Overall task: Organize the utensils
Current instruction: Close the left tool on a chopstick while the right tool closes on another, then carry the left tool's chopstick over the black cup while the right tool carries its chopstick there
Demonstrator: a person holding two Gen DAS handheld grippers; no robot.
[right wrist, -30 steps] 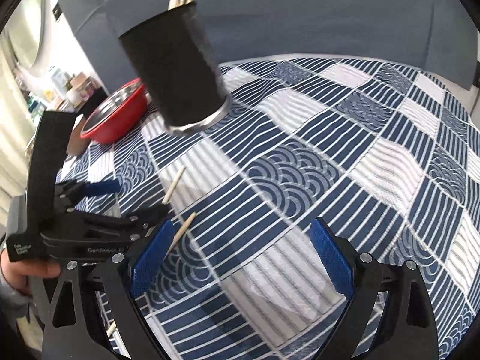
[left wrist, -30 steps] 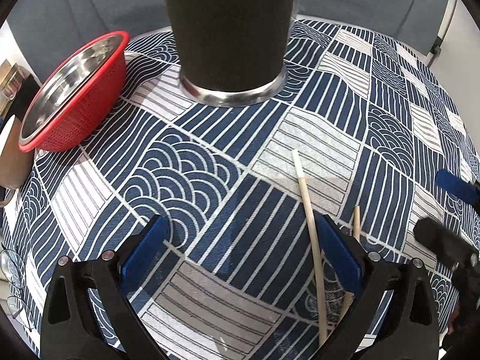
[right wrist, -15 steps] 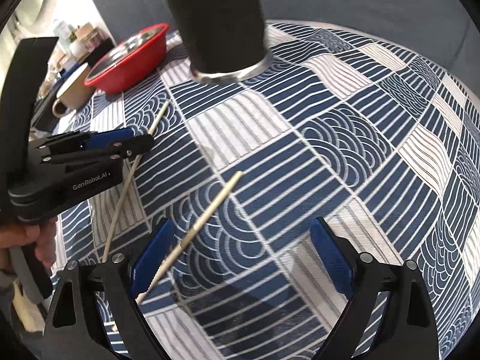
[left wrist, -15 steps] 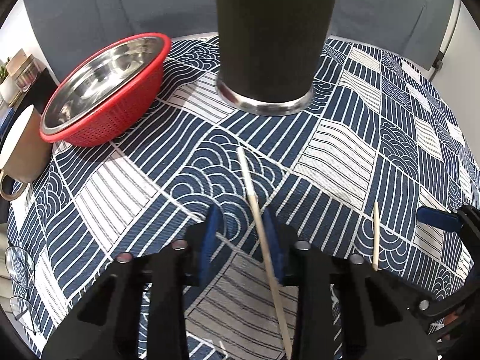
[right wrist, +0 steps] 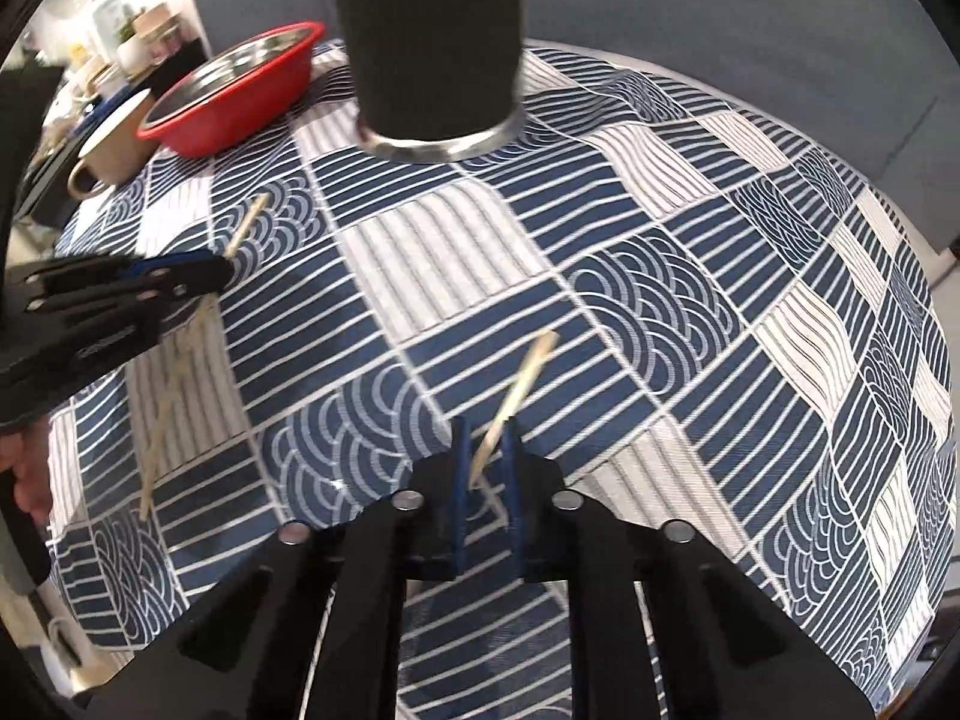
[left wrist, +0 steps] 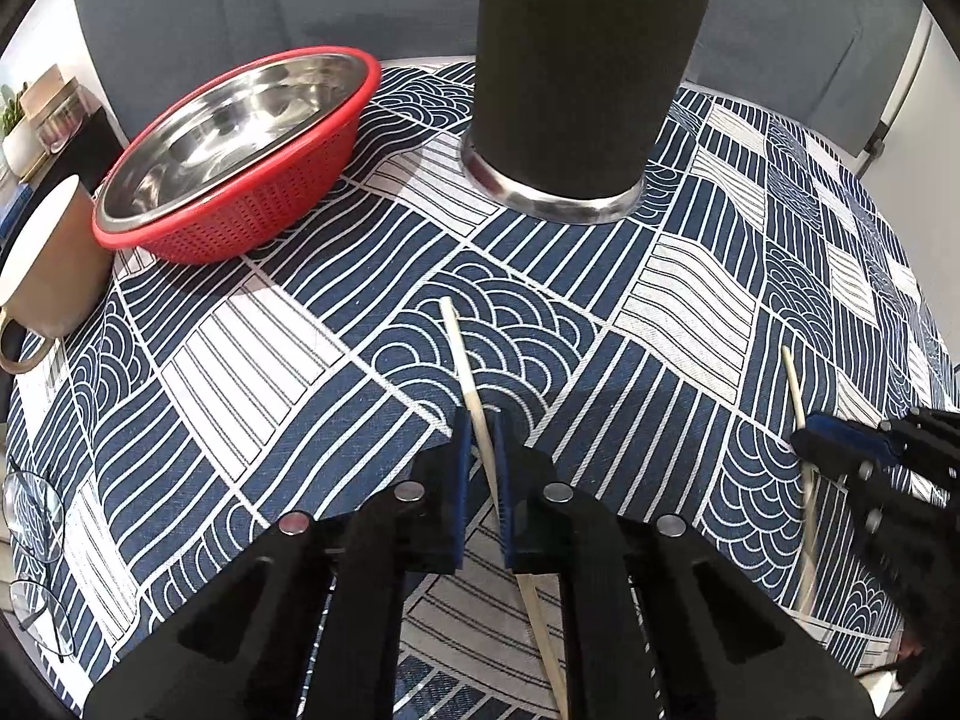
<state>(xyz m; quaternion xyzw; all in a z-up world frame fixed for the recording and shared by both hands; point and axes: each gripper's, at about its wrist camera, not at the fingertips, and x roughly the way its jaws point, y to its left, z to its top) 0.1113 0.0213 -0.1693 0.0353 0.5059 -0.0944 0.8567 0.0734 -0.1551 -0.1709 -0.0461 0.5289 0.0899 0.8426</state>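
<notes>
Two pale wooden chopsticks, thin and plain, one per gripper. The left gripper (left wrist: 480,420) has just clamped onto the left chopstick (left wrist: 462,354), its tip slanting over the patterned cloth (left wrist: 690,288) on the worktop. The right gripper (right wrist: 486,444) has just snapped closed on the right chopstick (right wrist: 522,384), which is blurred. Beyond them stands the dark holder (left wrist: 588,72), its top cut off. The red colander (left wrist: 264,180) holds a steel bowl (left wrist: 228,120), with a beige mug (left wrist: 54,264) beside it, half out of view.
</notes>
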